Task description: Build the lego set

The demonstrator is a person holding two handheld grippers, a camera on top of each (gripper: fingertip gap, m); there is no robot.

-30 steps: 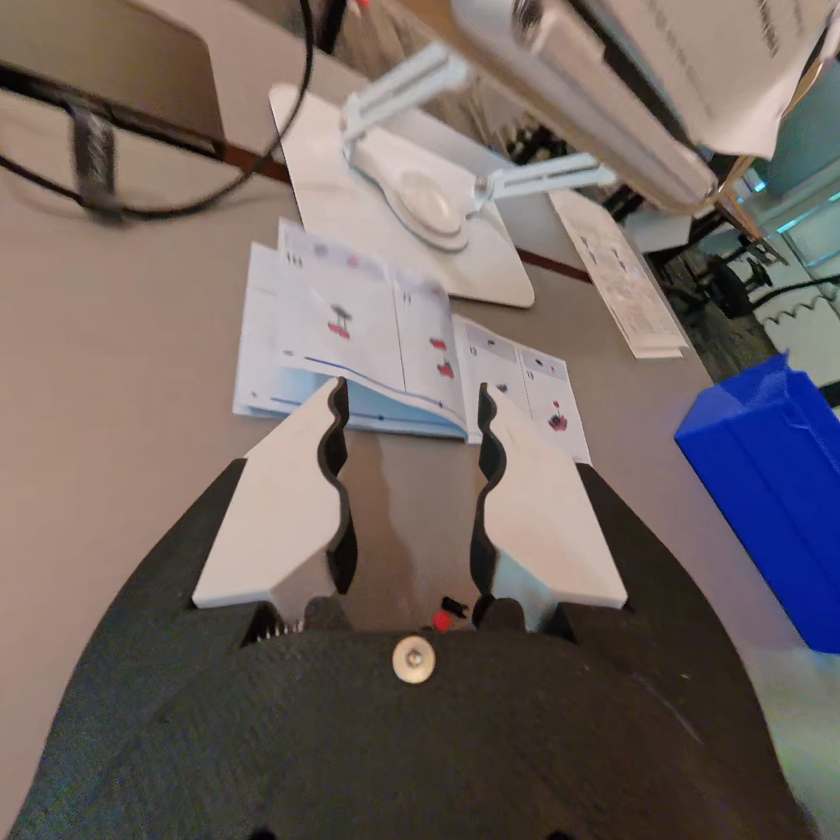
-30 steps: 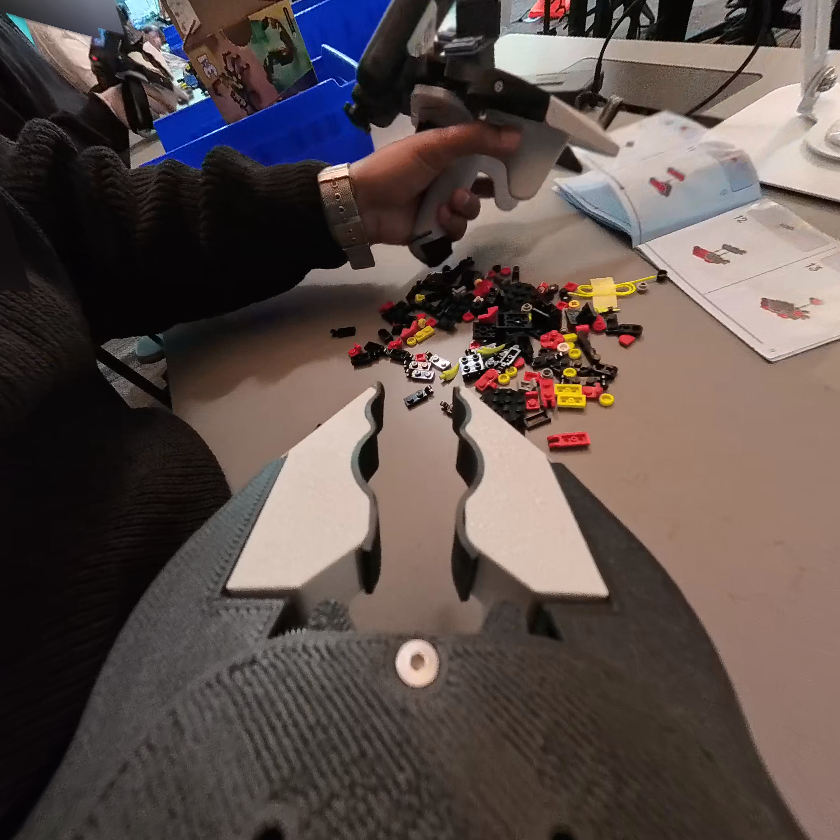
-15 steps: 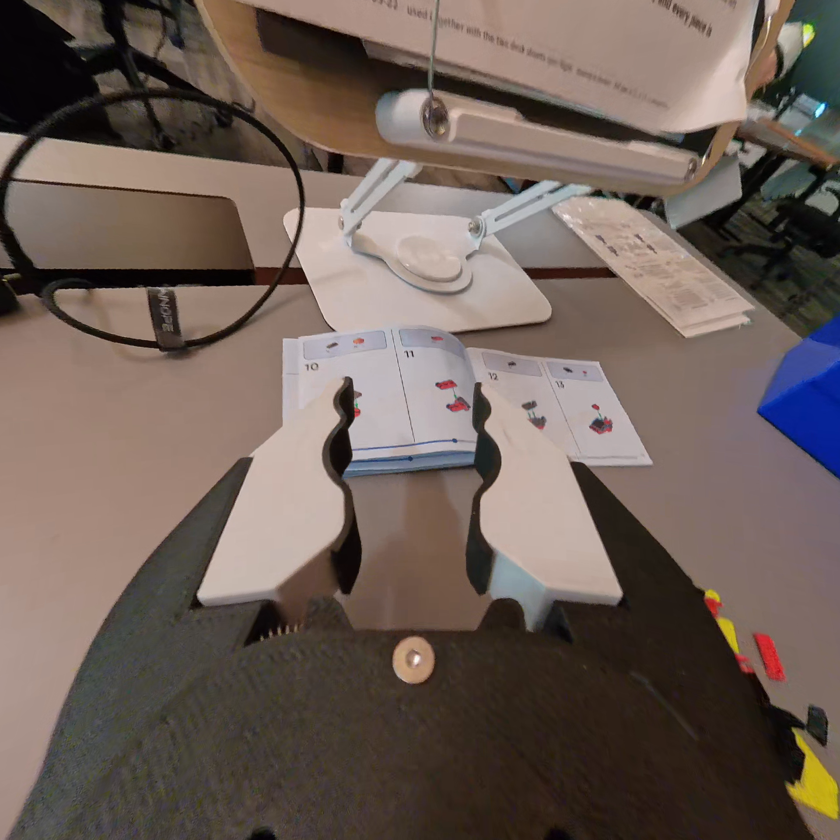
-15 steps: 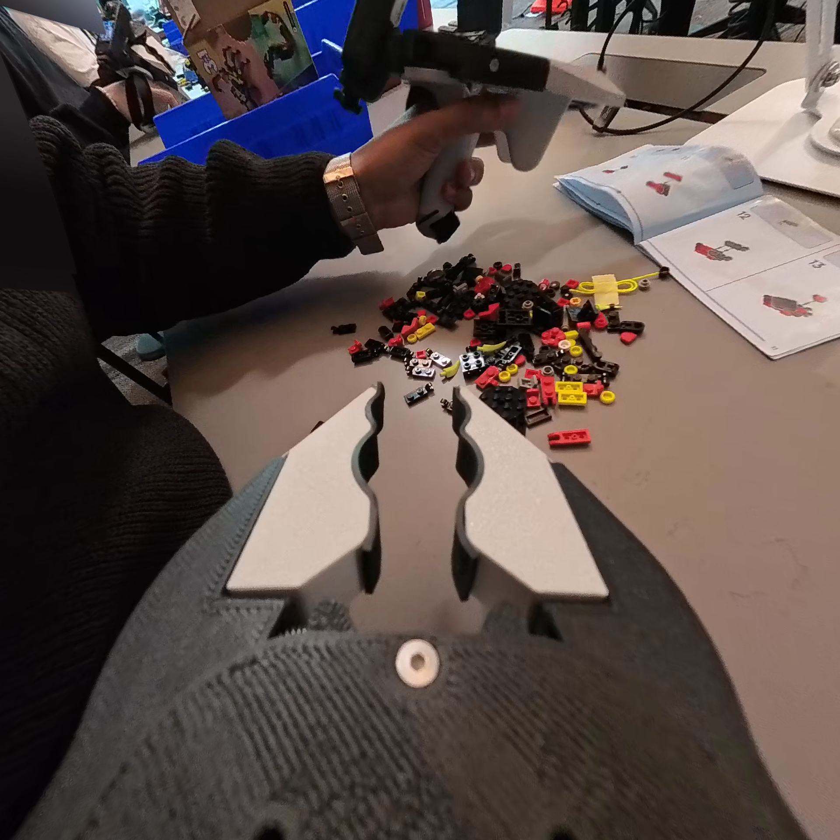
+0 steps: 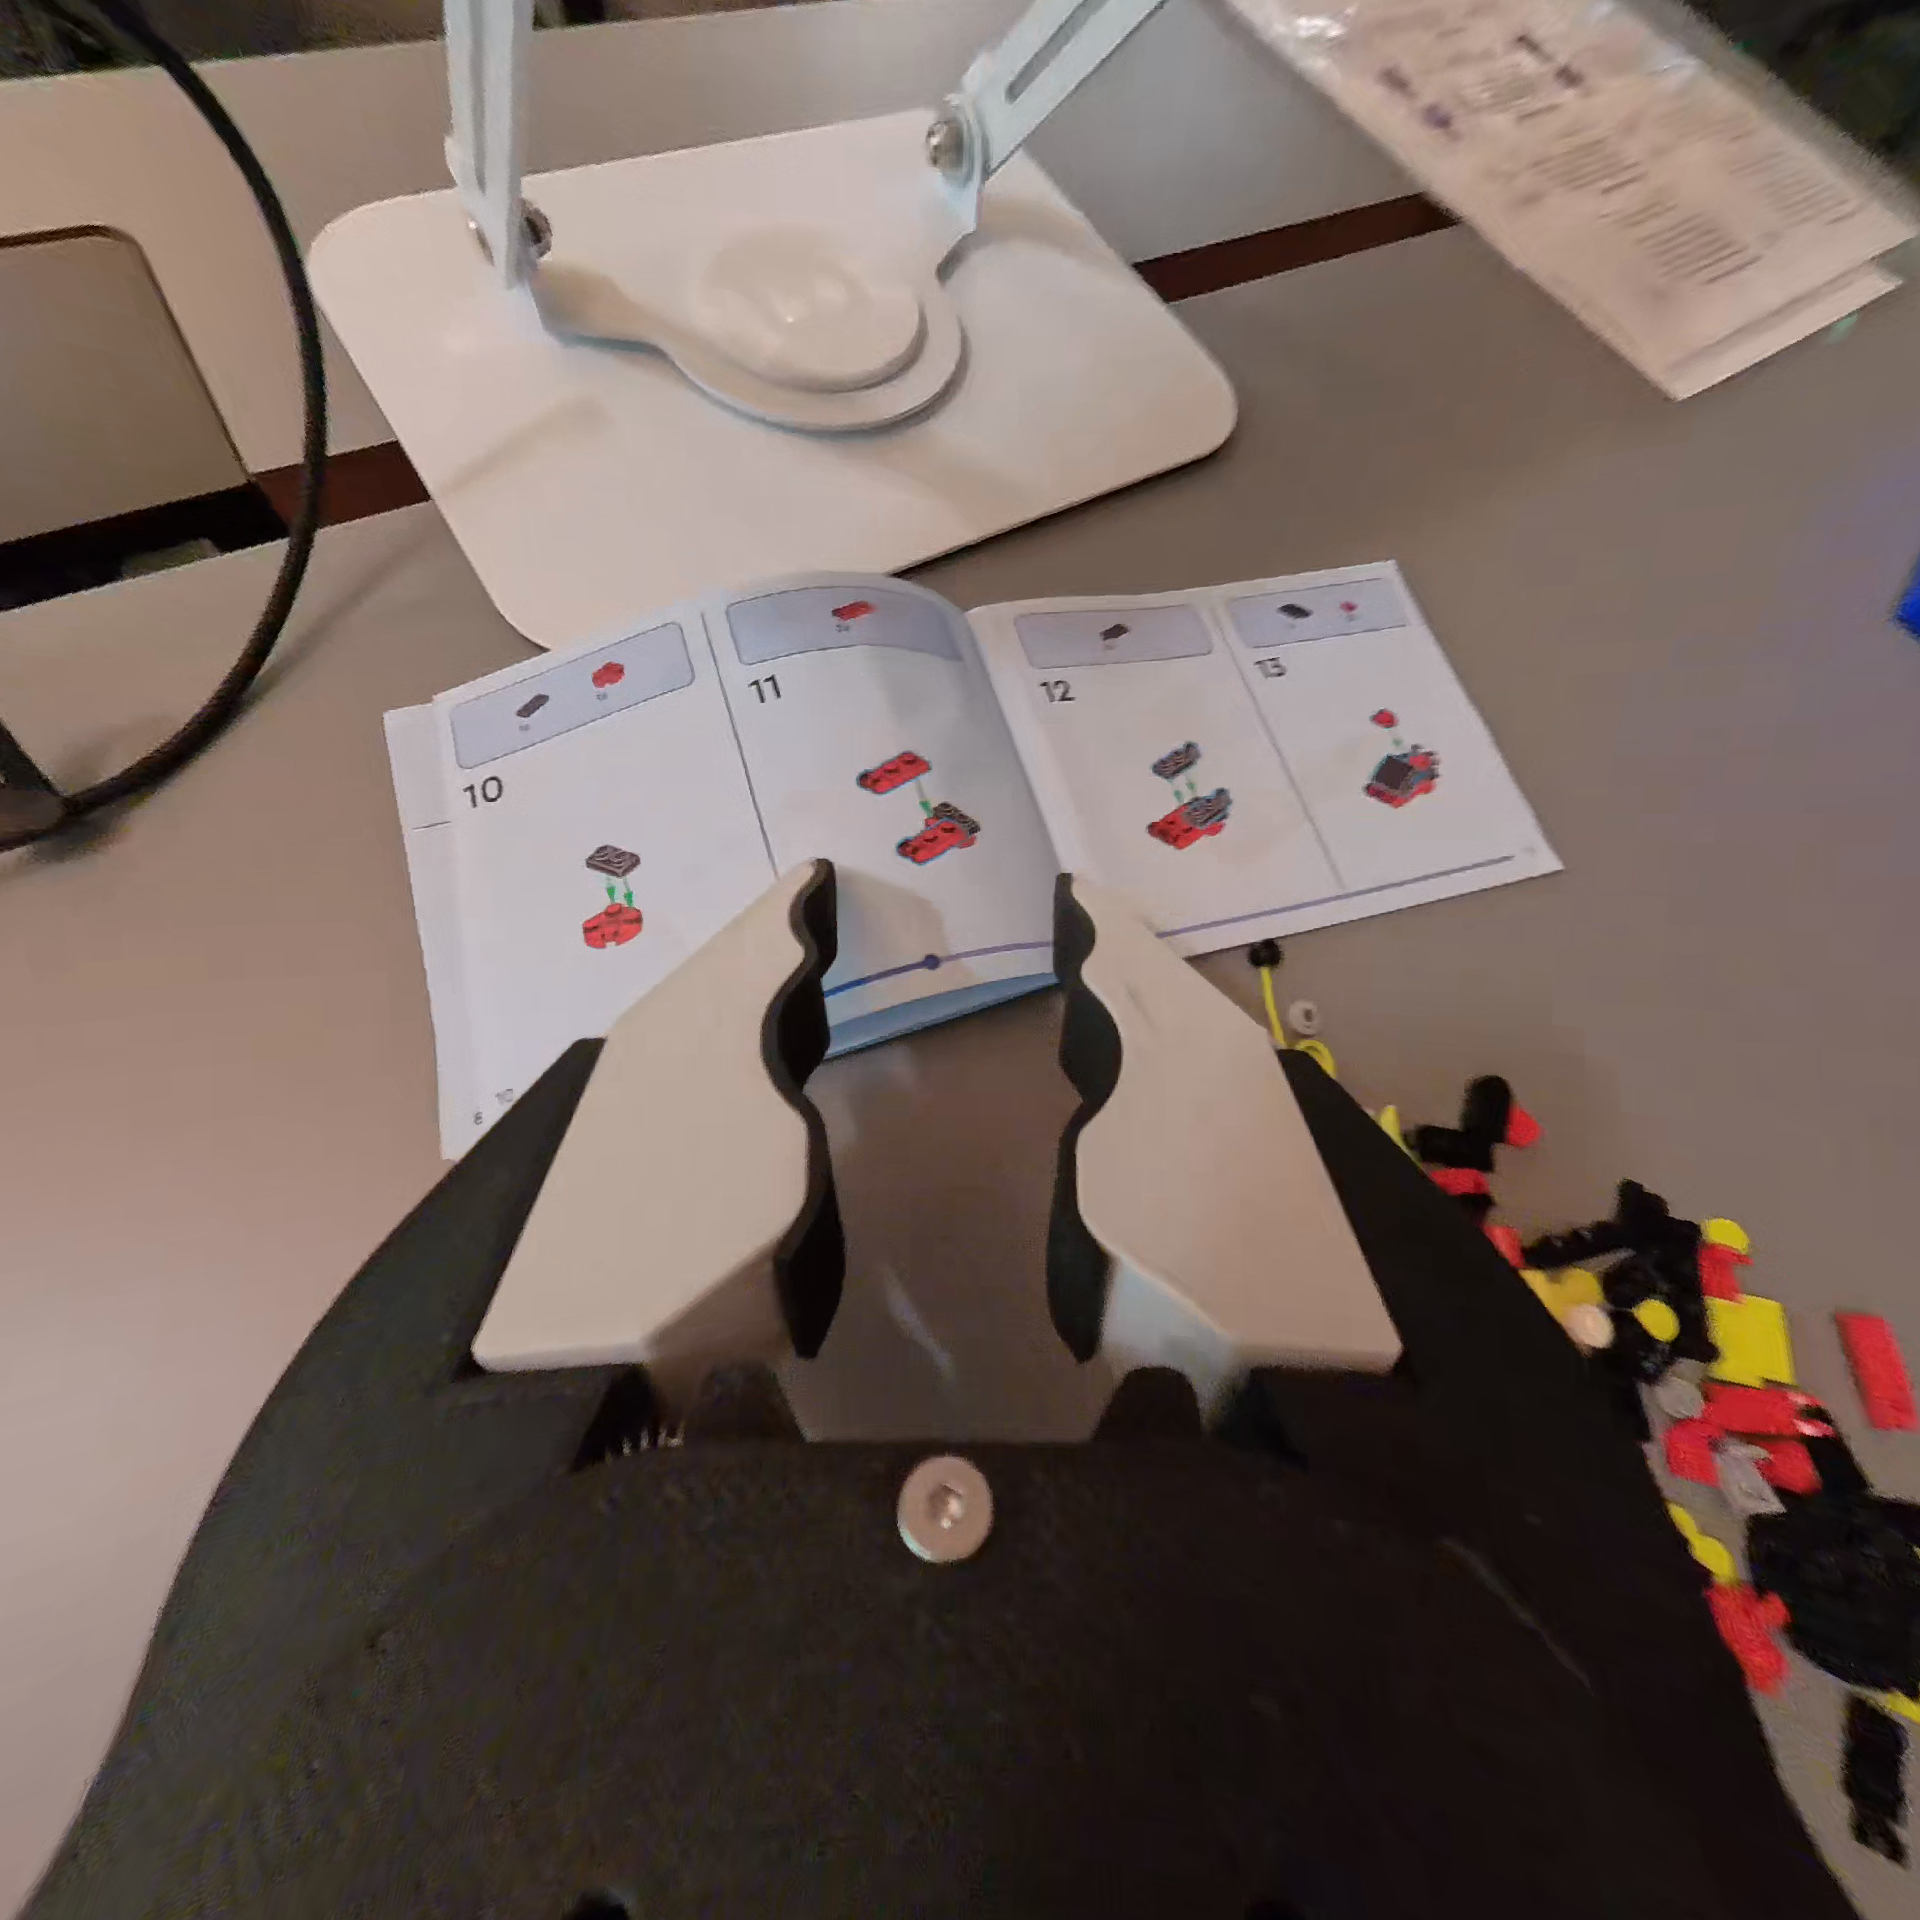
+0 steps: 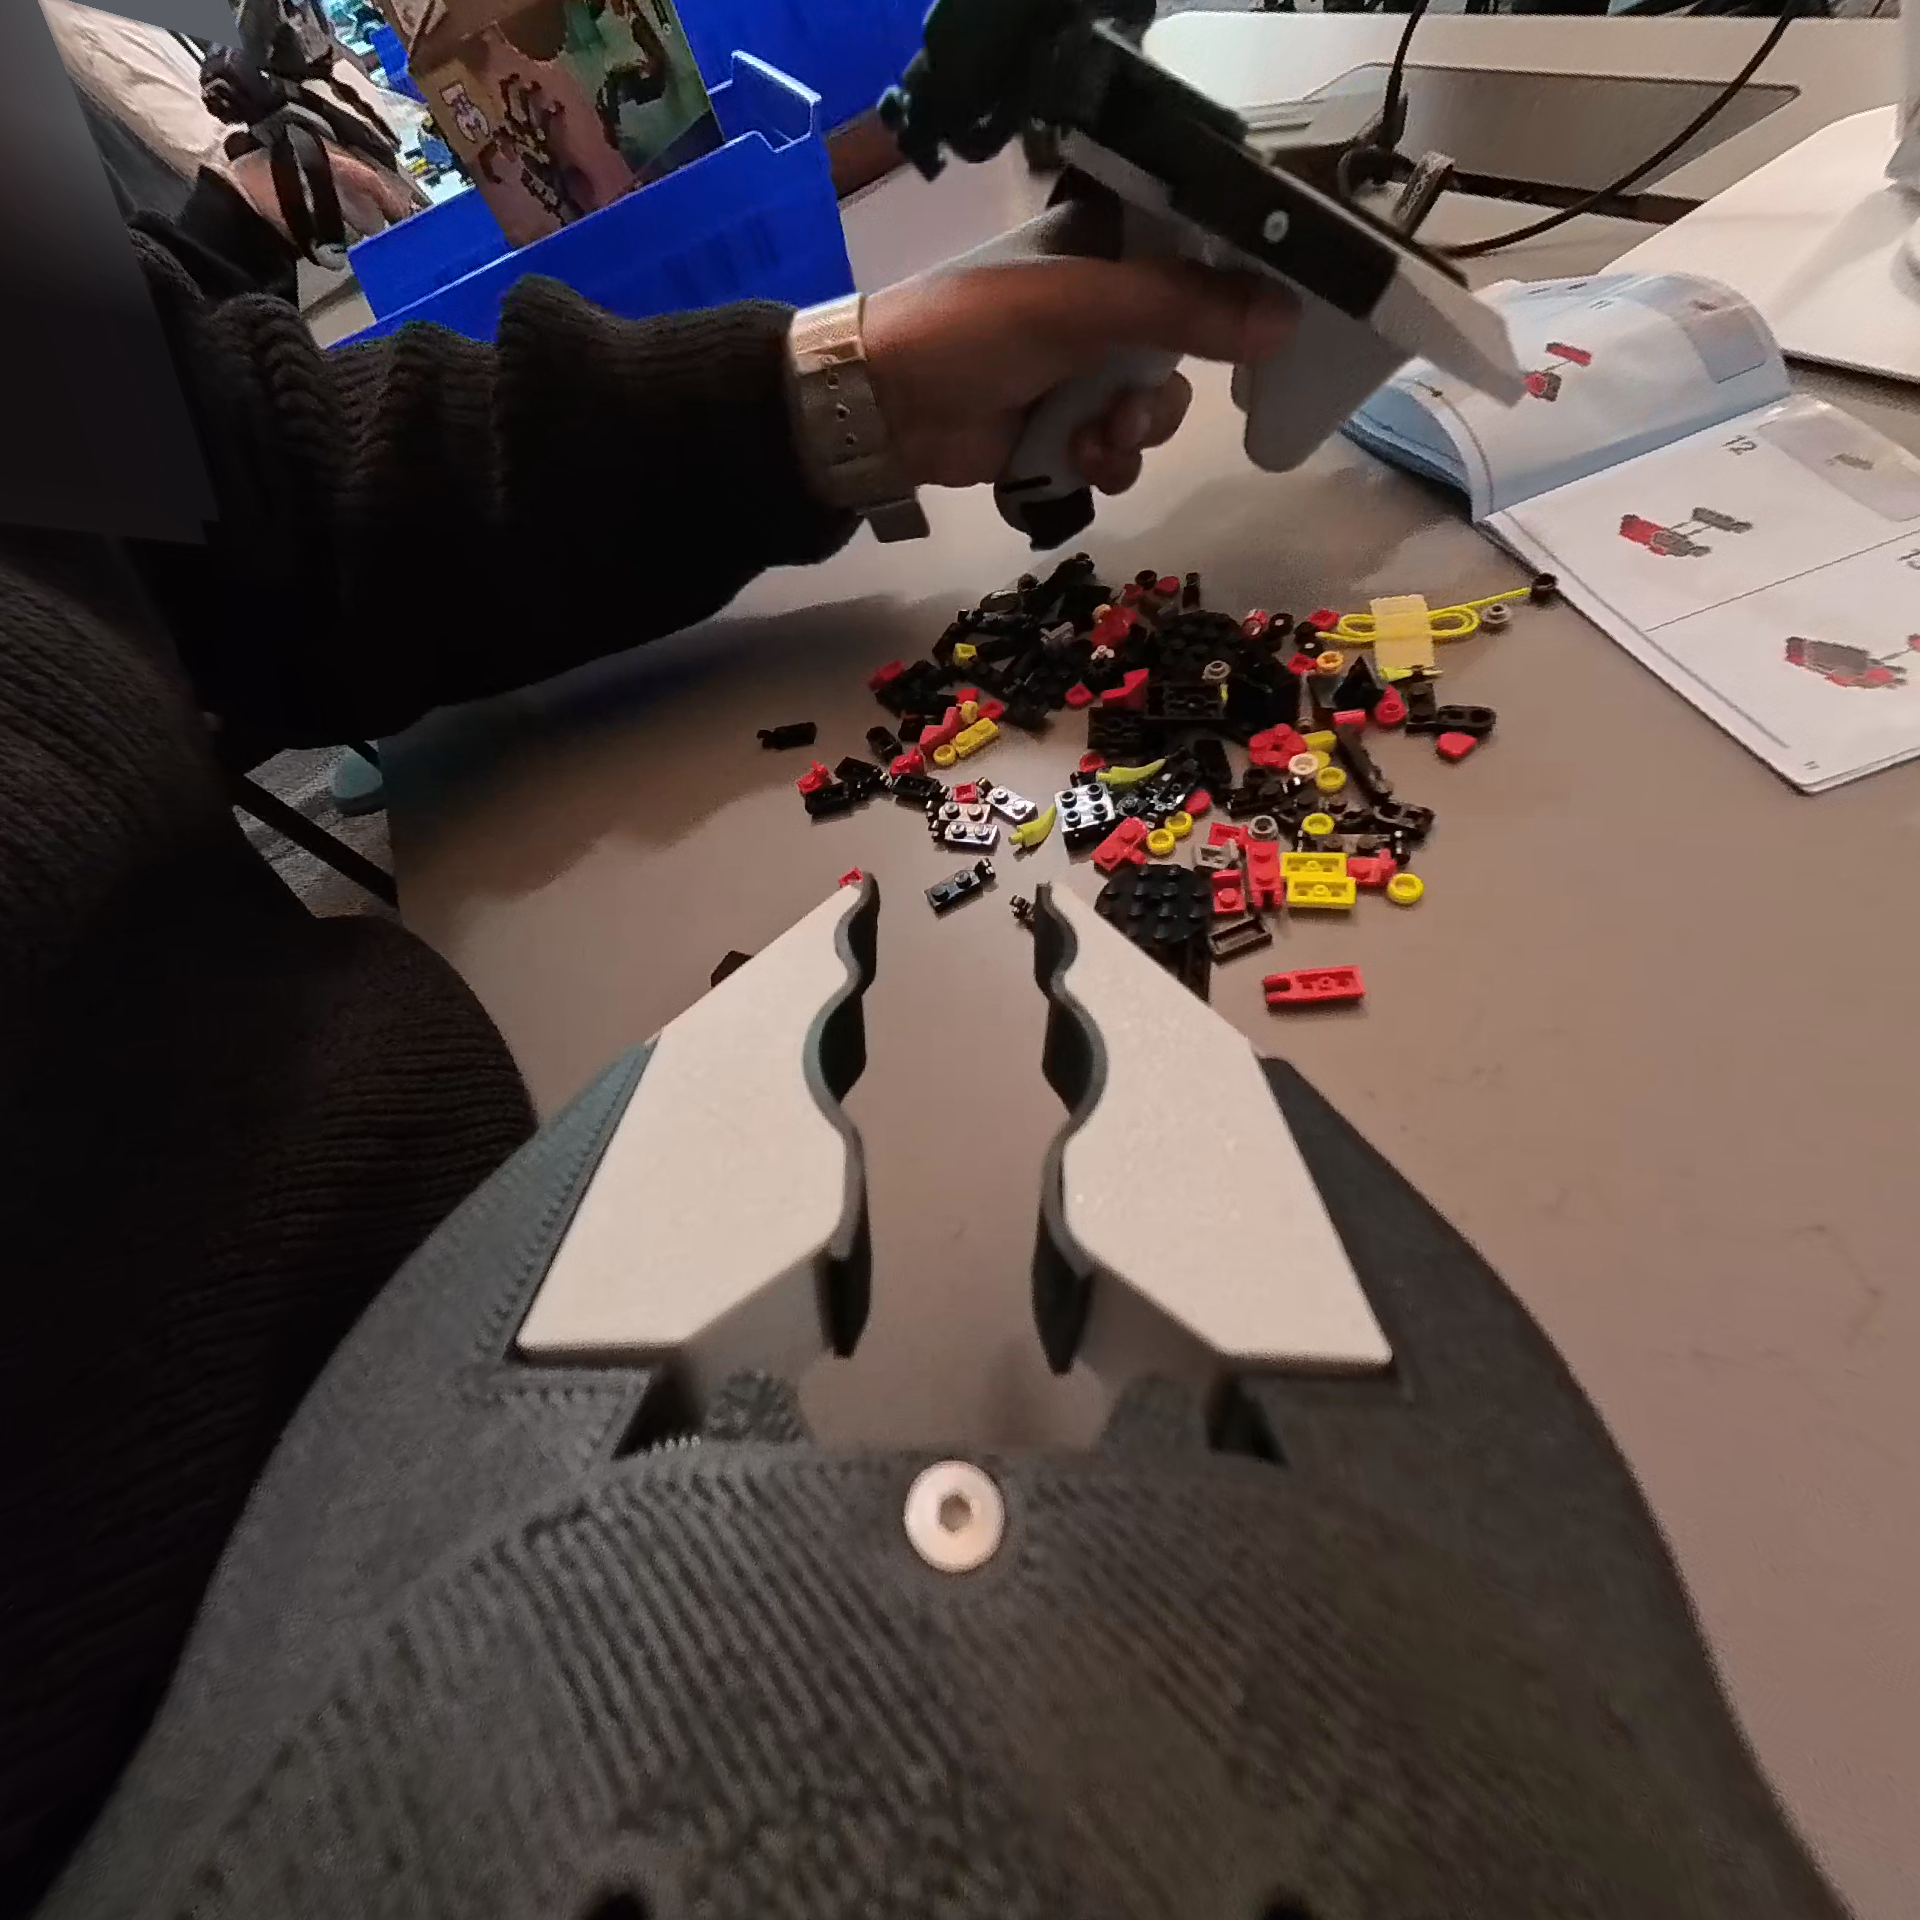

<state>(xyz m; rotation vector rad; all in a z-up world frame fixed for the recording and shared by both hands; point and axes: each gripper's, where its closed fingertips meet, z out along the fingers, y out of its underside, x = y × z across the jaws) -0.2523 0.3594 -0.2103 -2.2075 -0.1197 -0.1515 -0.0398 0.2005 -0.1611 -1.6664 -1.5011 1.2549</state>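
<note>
Left wrist view: left tool (image 5: 940, 899) released, empty, poised over booklet (image 5: 1195, 748), likely checking steps; right tool (image 6: 956, 899) released near bricks (image 6: 1164, 727).

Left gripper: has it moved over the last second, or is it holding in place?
Yes. In the right wrist view the left gripper has tipped nose-down toward the open instruction booklet, now overlapping its near page; both grippers are open and empty.

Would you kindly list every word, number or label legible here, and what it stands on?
I will not copy out writing; these things bear it:
Open instruction booklet: printed step numbers heading its pages, legible.
Pale printed sheet beyond the booklet: lines of print, blurred.
Cardboard box in the blue bin: print too blurred to read.
</note>
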